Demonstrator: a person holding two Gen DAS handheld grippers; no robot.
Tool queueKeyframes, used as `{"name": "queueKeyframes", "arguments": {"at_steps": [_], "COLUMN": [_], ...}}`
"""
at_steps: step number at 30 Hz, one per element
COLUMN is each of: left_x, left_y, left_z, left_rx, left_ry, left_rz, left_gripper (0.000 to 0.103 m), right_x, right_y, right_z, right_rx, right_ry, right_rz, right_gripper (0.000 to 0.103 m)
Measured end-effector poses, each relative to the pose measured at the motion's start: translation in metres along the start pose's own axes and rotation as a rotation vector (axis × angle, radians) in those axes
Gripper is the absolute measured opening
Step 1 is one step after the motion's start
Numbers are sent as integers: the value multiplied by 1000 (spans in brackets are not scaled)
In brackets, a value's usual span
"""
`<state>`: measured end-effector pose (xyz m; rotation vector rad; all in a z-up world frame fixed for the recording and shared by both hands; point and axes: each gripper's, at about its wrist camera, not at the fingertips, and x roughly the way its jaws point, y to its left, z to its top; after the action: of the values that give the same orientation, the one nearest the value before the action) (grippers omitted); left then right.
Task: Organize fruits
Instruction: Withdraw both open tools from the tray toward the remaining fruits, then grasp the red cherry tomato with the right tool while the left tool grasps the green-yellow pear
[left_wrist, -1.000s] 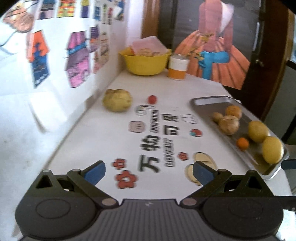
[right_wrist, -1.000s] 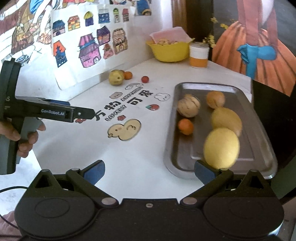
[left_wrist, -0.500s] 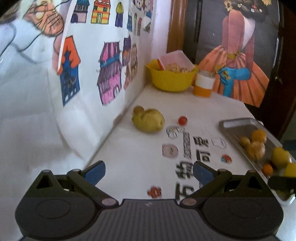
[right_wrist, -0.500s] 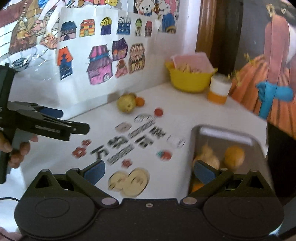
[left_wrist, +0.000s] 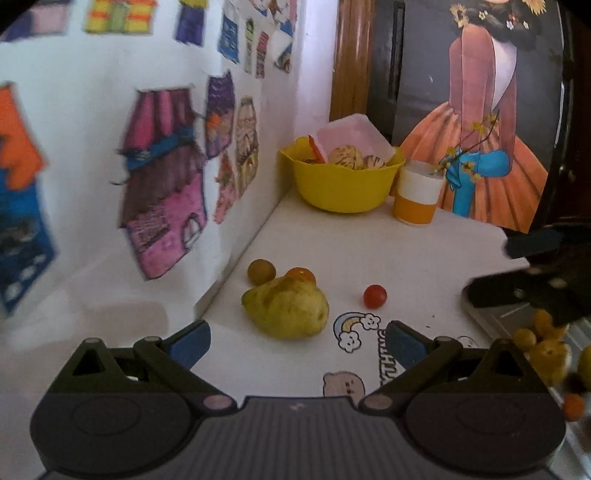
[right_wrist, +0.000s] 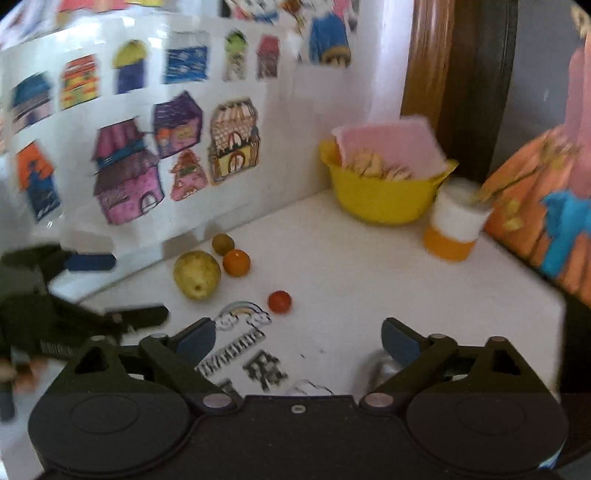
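A yellow-green pear (left_wrist: 286, 310) (right_wrist: 197, 273) lies on the white table near the wall. A small orange fruit (left_wrist: 301, 274) (right_wrist: 236, 262) and an olive-green round fruit (left_wrist: 261, 271) (right_wrist: 222, 243) sit just behind it. A red cherry tomato (left_wrist: 375, 295) (right_wrist: 279, 301) lies to the right. My left gripper (left_wrist: 295, 341) is open just short of the pear, nothing between its fingers. My right gripper (right_wrist: 297, 338) is open and empty, a little short of the tomato. The metal tray (left_wrist: 517, 314) with several yellow and orange fruits sits at the right edge of the left wrist view.
A yellow bowl (left_wrist: 341, 184) (right_wrist: 384, 195) holding a pink tray and striped fruits stands at the back. An orange-and-white cup (left_wrist: 417, 197) (right_wrist: 456, 229) is beside it. A wall with house drawings (left_wrist: 162, 177) bounds the left. The table has printed stickers (left_wrist: 356, 328).
Both grippers have moved forward toward the back of the table and the loose fruits. The tray has slid out to the right edge of the left view and out of the right view.
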<state>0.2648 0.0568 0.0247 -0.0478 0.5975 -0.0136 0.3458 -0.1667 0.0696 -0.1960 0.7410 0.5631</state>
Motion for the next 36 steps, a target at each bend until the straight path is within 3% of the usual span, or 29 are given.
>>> {"name": "queueKeyframes", "arguments": {"at_steps": [9, 11, 17, 21, 26, 31, 36], "left_x": [37, 43, 57, 65, 72, 70, 63], "left_y": [-2, -3, -5, -5, -6, -2, -2], "left_z": [0, 1, 4, 5, 6, 4, 2], "left_rx": [17, 22, 39, 40, 28, 7, -2], "left_ry": [13, 8, 22, 25, 38, 37, 41], "left_rz": [31, 41, 49, 55, 55, 50, 51], "left_gripper": [102, 101, 89, 84, 70, 68, 66], "right_x": [67, 77, 96, 104, 109, 107, 100], "right_y": [-1, -2, -4, -3, -3, -2, -1], "right_z": [14, 16, 16, 14, 12, 13, 9], "right_rx": [58, 69, 74, 69, 61, 59, 57], "right_ry": [71, 87, 120, 130, 116, 118, 124], "right_rz": [68, 73, 80, 87, 68, 76, 80], "right_gripper": [73, 64, 50, 44, 37, 26, 26]}}
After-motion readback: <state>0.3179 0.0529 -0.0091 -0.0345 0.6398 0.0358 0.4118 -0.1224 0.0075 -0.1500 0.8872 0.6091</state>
